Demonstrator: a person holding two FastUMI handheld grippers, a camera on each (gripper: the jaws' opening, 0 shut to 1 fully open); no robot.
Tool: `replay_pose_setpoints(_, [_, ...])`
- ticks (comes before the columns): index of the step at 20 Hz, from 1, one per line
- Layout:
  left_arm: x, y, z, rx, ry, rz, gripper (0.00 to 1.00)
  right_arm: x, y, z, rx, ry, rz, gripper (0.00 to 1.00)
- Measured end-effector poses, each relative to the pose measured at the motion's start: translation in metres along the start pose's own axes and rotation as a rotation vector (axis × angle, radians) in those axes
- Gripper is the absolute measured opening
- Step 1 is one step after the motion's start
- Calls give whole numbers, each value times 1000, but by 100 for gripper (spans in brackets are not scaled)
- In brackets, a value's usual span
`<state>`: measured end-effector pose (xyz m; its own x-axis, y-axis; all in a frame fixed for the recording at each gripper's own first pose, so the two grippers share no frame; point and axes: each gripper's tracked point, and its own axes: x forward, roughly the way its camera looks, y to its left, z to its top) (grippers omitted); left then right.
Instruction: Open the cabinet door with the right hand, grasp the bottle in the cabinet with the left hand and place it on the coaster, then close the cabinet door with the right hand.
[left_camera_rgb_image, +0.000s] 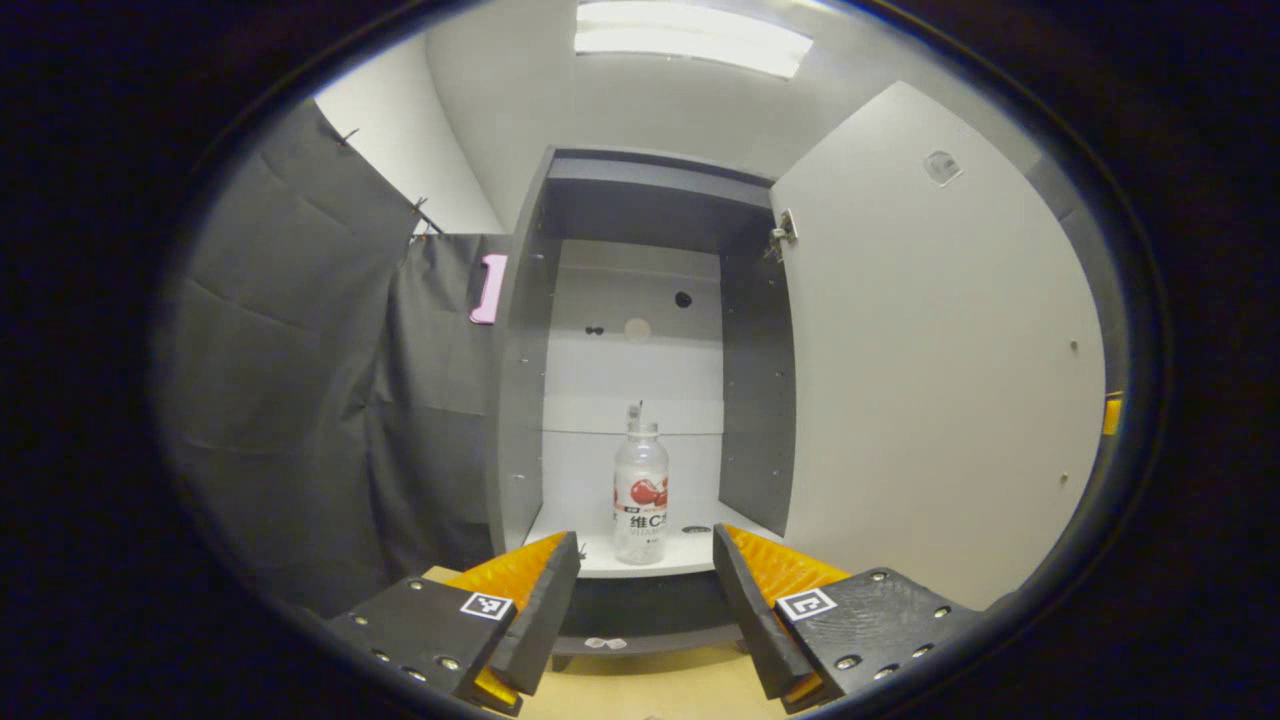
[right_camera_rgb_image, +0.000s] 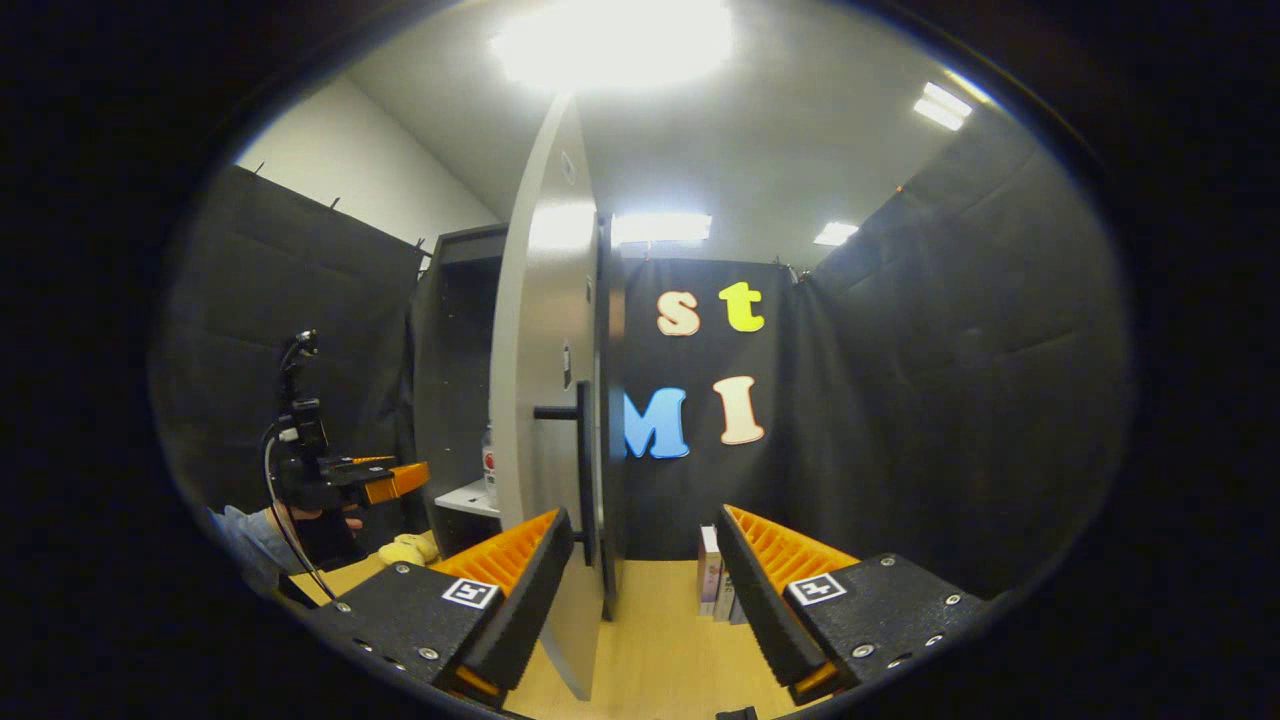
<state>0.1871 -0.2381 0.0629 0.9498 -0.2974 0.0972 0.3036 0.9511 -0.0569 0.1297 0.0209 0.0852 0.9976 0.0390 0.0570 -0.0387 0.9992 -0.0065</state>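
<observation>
We had the cabinet door swung wide, so the cabinet interior lay open to the left gripper view. That was the point of the first step: with the door standing out to the side, the drinks bottle could be reached straight on. The bottle stood upright near the front edge of the cabinet's bottom shelf, apart from both side walls, which left room for a finger on each side.

Our left gripper faced the bottle squarely, its jaws spread wide and holding nothing, the bottle framed in the gap between them but well short of contact. We judged the approach for the grasp was under way, not the grasp itself.

In the right gripper view the door appeared nearly edge-on, its bar handle just ahead of our right gripper. Those jaws were also open and empty, clear of the handle, presumably waiting near it so the door could be closed later. The left gripper and the hand holding it showed farther off, pointed into the cabinet above the table.

We could not make out the coaster with any certainty.
</observation>
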Motion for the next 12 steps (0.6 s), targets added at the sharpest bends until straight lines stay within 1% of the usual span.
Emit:
replay_pose_setpoints(1, [19, -2, -4, 4, 6, -16, 80, -1, -16, -3, -2, 1, -58, 94])
replay_pose_setpoints(3, [48, -5, -9, 26, 14, -43, 80, -6, -32, -12, 14, 20, -151, 94])
replay_pose_setpoints(6, [86, -5, -18, 30, 28, -54, 83, -13, -50, -28, 42, 60, -261, 94])
replay_pose_setpoints(7, [99, -5, -24, 24, 29, -56, 84, -14, -56, -32, 45, 71, -292, 94])
replay_pose_setpoints(8, [109, -4, -30, 21, 35, -59, 80, -15, -60, -35, 47, 80, -320, 94])
replay_pose_setpoints(11, [140, 3, -39, 31, 40, -58, 84, -19, -67, -43, 53, 101, -383, 94])
replay_pose_setpoints(12, [149, 4, -42, 40, 41, -62, 77, -18, -68, -46, 57, 110, -398, 94])
